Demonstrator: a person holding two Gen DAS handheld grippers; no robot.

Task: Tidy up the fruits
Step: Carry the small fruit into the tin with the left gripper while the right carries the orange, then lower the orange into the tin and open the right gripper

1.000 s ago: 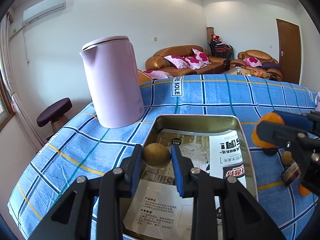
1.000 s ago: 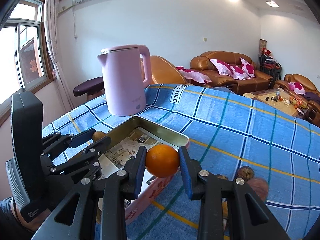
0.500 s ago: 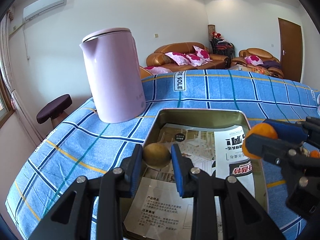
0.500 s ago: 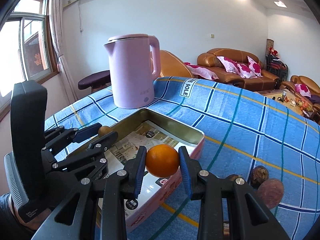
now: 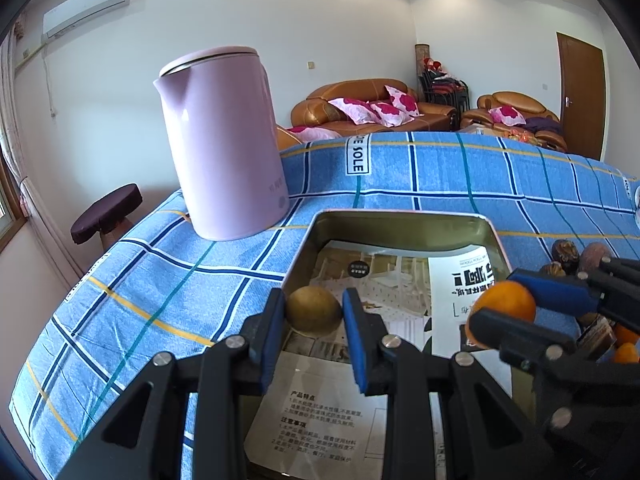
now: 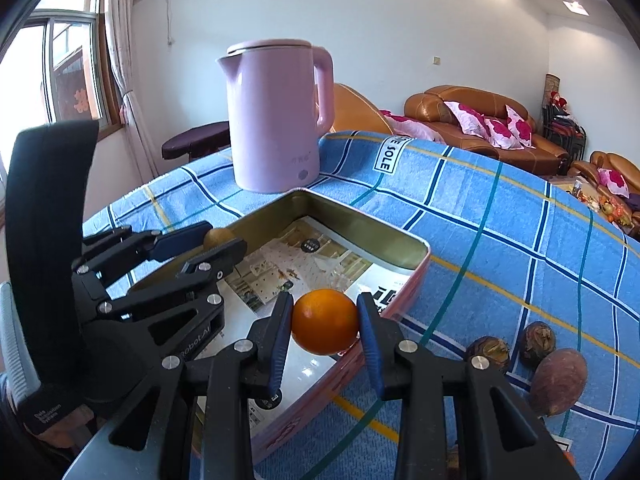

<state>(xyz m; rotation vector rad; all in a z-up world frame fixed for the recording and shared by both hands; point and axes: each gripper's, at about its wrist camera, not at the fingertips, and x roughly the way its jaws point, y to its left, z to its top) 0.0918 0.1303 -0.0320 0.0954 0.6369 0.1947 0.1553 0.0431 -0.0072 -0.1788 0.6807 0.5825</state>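
Note:
My left gripper (image 5: 314,314) is shut on a round brownish-green fruit (image 5: 315,311) and holds it over the left side of a pink metal tin (image 5: 400,222) lined with printed paper. My right gripper (image 6: 325,322) is shut on an orange (image 6: 325,321) and holds it over the tin's right rim (image 6: 422,258). The right gripper with the orange (image 5: 505,303) also shows at the right of the left wrist view. The left gripper (image 6: 208,242) shows at the left of the right wrist view, the fruit (image 6: 218,236) between its fingers.
A tall pink kettle (image 5: 224,148) stands on the blue checked cloth (image 5: 160,280) behind the tin's left corner. Several dark brown fruits (image 6: 538,338) and a purple one (image 6: 558,376) lie on the cloth to the tin's right. Small oranges (image 5: 626,346) lie there too.
Both grippers have moved forward and lower towards the tin, each still holding its fruit. The orange is now over the tin's right rim rather than outside it.

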